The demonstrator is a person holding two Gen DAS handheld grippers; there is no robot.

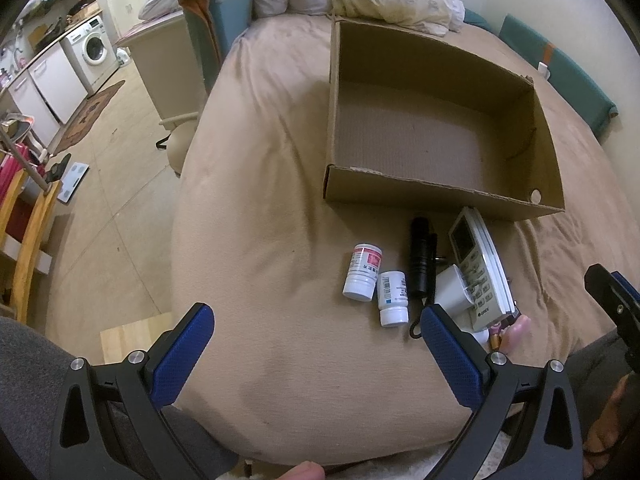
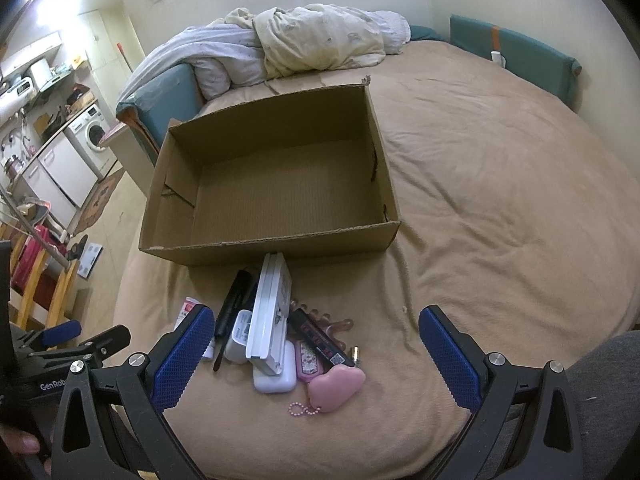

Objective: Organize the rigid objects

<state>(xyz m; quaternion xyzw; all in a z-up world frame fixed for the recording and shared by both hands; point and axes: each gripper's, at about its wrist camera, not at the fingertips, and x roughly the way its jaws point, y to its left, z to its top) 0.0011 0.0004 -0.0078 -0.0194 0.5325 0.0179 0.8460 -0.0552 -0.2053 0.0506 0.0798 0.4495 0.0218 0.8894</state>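
The small things lay heaped on the bed point(image 2: 500, 200) by its near edge, just before the near wall of the empty cardboard box point(image 2: 276, 178). The right gripper point(image 2: 316, 356) hung wide open with nothing in it, the heap dead ahead. The left gripper point(image 1: 318, 354), likewise open and empty, had the heap off to its right, so the right looked nearer. The white remote point(image 2: 270, 312) pointed lengthwise at the box. Only the right view showed the pink heart point(image 2: 336, 390); the left showed both pill bottles point(image 1: 362, 272).
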